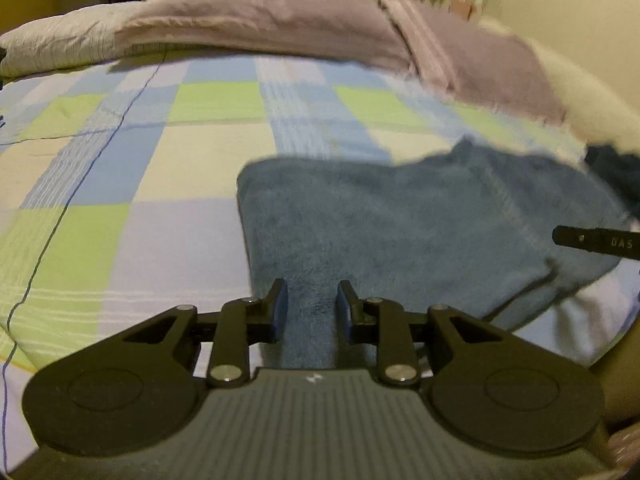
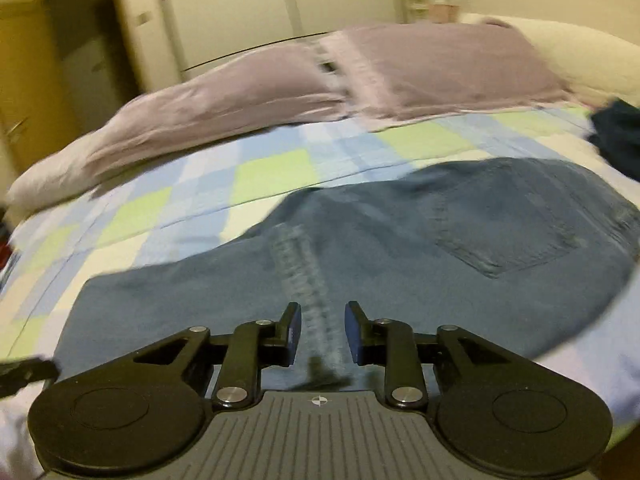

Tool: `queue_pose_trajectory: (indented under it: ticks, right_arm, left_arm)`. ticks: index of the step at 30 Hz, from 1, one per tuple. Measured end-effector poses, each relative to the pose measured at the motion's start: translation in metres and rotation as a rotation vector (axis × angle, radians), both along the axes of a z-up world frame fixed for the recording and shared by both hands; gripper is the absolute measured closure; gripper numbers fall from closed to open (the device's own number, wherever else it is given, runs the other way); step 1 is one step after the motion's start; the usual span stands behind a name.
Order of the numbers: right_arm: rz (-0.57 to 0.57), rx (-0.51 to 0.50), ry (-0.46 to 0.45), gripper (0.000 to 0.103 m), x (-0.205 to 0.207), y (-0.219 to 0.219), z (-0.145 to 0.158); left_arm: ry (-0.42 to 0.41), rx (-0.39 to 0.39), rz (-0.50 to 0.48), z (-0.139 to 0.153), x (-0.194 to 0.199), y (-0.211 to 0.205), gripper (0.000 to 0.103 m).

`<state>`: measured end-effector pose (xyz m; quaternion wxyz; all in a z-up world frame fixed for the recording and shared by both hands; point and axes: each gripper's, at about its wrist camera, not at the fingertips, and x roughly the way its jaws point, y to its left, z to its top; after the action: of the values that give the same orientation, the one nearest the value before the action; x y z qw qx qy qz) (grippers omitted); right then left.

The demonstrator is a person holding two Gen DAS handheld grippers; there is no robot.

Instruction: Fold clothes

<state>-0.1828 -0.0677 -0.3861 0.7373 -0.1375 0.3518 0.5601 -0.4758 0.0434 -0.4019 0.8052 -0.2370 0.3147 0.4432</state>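
Observation:
Blue jeans point(image 1: 400, 220) lie folded flat on the checked bedsheet point(image 1: 120, 160). In the left wrist view my left gripper point(image 1: 313, 310) hovers open over the near left end of the denim, and the cloth shows in the gap between its blue pads. The tip of the right gripper point(image 1: 596, 242) pokes in from the right edge. In the right wrist view the jeans point(image 2: 400, 248) show a back pocket point(image 2: 508, 240) and a pale seam point(image 2: 308, 292). My right gripper point(image 2: 325, 332) is open, with that seam running between its fingers.
Two purple pillows point(image 2: 360, 72) and a white pillow point(image 1: 52, 46) lie along the far side of the bed. A dark garment point(image 2: 618, 136) sits at the right edge. Drawers point(image 2: 260, 12) and a wooden door point(image 2: 24, 92) stand beyond the bed.

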Motion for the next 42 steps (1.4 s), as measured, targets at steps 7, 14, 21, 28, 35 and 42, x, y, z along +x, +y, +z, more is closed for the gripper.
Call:
queue_pose_trajectory:
  ticks: [7,14,21,28,35,42]
  right_arm:
    - [0.081,-0.098,-0.057,0.075,0.000,0.026,-0.018]
    - [0.120,-0.064,-0.075,0.075,0.010,0.082,-0.031]
    - [0.159,-0.030,-0.093,0.076,0.021,0.137,-0.043]
    - [0.134,-0.003,-0.018,0.075,0.036,0.117,-0.021]
    - [0.143,-0.053,-0.015,0.075,0.013,0.035,-0.015]
    - [0.143,-0.058,-0.081,0.075,-0.008,0.017,-0.001]
  left_arm:
    - [0.020,-0.028,0.009,0.004,0.000,0.015,0.089]
    - [-0.022,0.047,0.015,0.015,0.027,0.077,0.089]
    - [0.026,0.028,0.030,-0.021,0.053,0.122,0.088]
    - [-0.024,0.054,0.053,0.001,0.036,0.096,0.092]
    - [0.013,-0.027,0.027,-0.009,0.008,0.004,0.092]
    - [-0.015,-0.008,0.107,0.015,0.011,-0.022,0.092]
